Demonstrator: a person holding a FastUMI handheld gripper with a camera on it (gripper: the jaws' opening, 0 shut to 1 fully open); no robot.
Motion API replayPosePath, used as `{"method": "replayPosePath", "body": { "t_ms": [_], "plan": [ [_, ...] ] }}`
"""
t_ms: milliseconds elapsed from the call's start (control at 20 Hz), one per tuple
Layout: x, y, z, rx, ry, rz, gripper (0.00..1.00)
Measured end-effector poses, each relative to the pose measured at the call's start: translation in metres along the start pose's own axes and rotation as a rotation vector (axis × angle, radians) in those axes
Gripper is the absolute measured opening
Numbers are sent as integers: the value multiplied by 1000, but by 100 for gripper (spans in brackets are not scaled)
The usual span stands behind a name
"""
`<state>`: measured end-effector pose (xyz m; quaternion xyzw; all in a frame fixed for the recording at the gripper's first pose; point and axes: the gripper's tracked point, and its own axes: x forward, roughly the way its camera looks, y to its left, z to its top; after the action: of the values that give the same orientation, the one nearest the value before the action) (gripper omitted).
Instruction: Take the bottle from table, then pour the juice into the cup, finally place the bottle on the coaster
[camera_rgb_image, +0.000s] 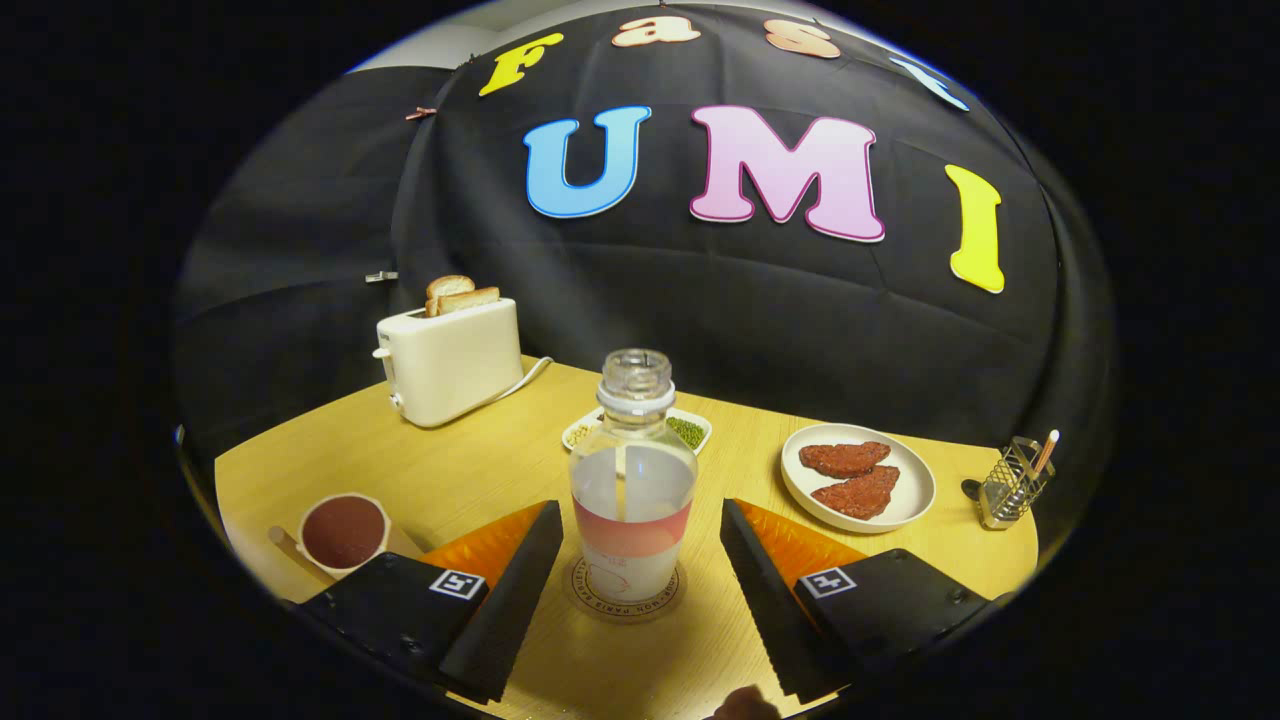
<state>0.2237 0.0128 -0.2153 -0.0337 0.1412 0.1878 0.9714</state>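
A clear plastic bottle (632, 490) with a pink label and no cap stands upright on a round coaster (625, 603) on the wooden table. It sits between my two fingers, a little ahead of their tips. My gripper (640, 530) is open, with a gap on each side of the bottle, touching nothing. A white cup (343, 533) holding dark red juice stands to the left, beside the left finger.
A white toaster (450, 362) with bread slices stands at the back left. Behind the bottle lies a small dish of beans (688, 430). A white plate with two red patties (858, 478) and a wire holder (1012, 485) are at the right.
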Motion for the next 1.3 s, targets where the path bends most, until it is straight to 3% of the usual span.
{"method": "replayPosePath", "body": {
  "t_ms": [200,400,750,1300],
  "plan": [
    [-29,-2,27,53,-14,-13,98],
    [-70,-24,51,71,-50,-137,98],
    [-162,-32,85,97,-86,-229,98],
    [-308,11,139,78,-227,-346,97]
  ]
}}
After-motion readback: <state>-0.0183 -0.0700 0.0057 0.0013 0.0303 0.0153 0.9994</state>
